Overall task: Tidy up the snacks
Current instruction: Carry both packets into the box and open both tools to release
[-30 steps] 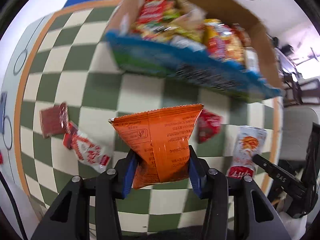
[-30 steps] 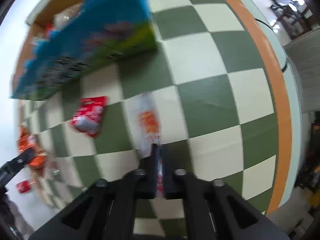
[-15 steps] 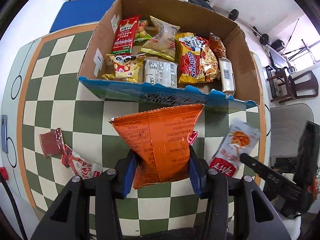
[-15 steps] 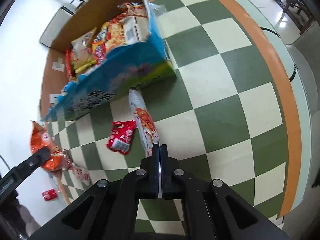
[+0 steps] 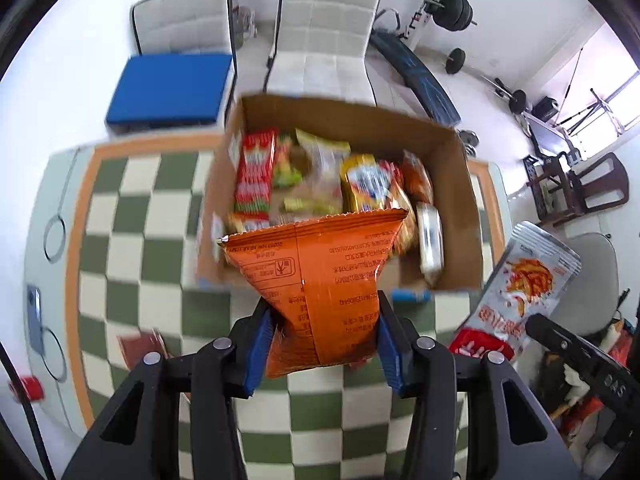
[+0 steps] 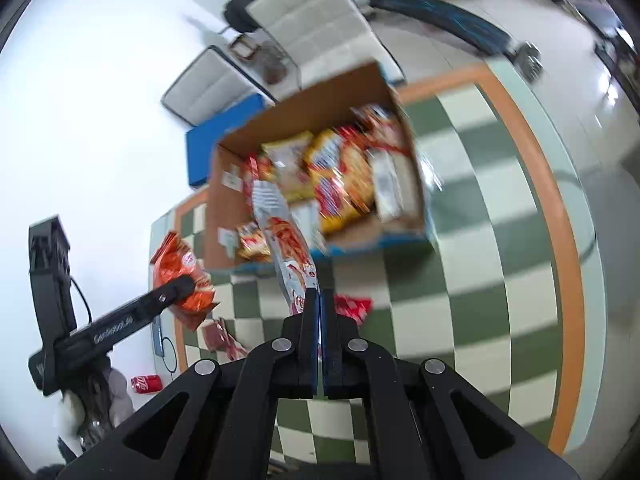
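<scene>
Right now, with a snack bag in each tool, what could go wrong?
1. The right tool pinches only the bottom edge of the long silver and red packet, so the packet might slip out or swing.
2. The left tool squeezes the orange foil bag at its middle, which could crush the snacks inside.
3. The brown cardboard box already looks crowded, so a dropped bag may land on other packets.

One cardboard box (image 5: 460,184) of snacks; two white chairs (image 5: 324,40); one blue cushion (image 5: 168,88); one red can (image 6: 146,383); two held packets: orange packet (image 5: 320,276), silver packet (image 5: 520,288).
</scene>
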Available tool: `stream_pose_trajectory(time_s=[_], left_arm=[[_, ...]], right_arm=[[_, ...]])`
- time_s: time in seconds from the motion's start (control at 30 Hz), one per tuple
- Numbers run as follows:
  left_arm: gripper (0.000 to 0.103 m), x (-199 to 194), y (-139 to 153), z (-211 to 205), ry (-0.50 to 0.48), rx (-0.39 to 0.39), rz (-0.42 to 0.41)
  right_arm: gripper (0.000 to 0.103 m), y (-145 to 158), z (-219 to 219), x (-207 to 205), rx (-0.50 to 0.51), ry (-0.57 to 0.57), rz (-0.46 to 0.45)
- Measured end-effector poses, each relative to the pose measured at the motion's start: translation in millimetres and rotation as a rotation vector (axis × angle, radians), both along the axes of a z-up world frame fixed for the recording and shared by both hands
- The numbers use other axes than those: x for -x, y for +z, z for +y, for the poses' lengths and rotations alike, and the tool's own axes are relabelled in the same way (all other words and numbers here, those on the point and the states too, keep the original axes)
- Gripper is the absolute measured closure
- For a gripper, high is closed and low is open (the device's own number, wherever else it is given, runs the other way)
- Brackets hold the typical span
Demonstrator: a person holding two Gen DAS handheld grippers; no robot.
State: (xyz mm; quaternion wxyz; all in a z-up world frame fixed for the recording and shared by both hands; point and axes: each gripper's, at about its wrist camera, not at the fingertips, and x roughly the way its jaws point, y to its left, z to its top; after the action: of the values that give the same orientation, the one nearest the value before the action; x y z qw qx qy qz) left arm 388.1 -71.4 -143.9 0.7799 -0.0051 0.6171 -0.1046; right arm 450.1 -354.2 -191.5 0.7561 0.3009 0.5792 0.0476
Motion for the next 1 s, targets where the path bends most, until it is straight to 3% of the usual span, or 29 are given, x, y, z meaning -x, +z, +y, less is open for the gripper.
stream_pose_trajectory(time_s=[0.1,0.23,0.53,0.63,0.7,0.73,0.77,0.8,0.87,0.93,1.0], left_arm=[[0.059,-31,-3,-1,-0.001,-0.018,0.001],[0.059,-69,-24,-2,0.000,-0.019,0.060],[0.058,-117,-78,-6,-0.010,-0.046,0.185],[0.058,-125,-99,-4,0.015,-0.014,0.244],[0.055,-130,-110,-6,0.010,-0.021,0.267],[0.046,-130,-114,-7,0.004,-0.028,0.274],[0.038,-131,-118,-9,-0.007,-0.040,0.276],[0.029,-131,-119,-12,-0.016,-0.048,0.270],[0.028,-130,-121,-13,-0.024,-0.073,0.250],[0.018,-128,-123,-14,-0.026,-0.086,0.245],[0.015,-127,-123,-13,-0.025,-0.080,0.238]], right_arm=[[0.102,9,8,-29,0.014,0.028,-0.029],[0.102,6,18,-66,0.051,0.050,-0.040],[0.102,-52,23,-114,0.063,0.050,0.067],[0.101,-74,25,-121,0.053,0.067,0.122],[0.092,-88,28,-126,0.078,0.083,0.170],[0.065,-95,30,-128,0.087,0.095,0.192],[0.022,-99,30,-130,0.095,0.095,0.204],[0.008,-103,31,-131,0.108,0.102,0.209],[0.006,-104,35,-133,0.141,0.113,0.207],[0.006,-106,38,-135,0.153,0.120,0.211],[0.006,-107,39,-136,0.164,0.122,0.219]])
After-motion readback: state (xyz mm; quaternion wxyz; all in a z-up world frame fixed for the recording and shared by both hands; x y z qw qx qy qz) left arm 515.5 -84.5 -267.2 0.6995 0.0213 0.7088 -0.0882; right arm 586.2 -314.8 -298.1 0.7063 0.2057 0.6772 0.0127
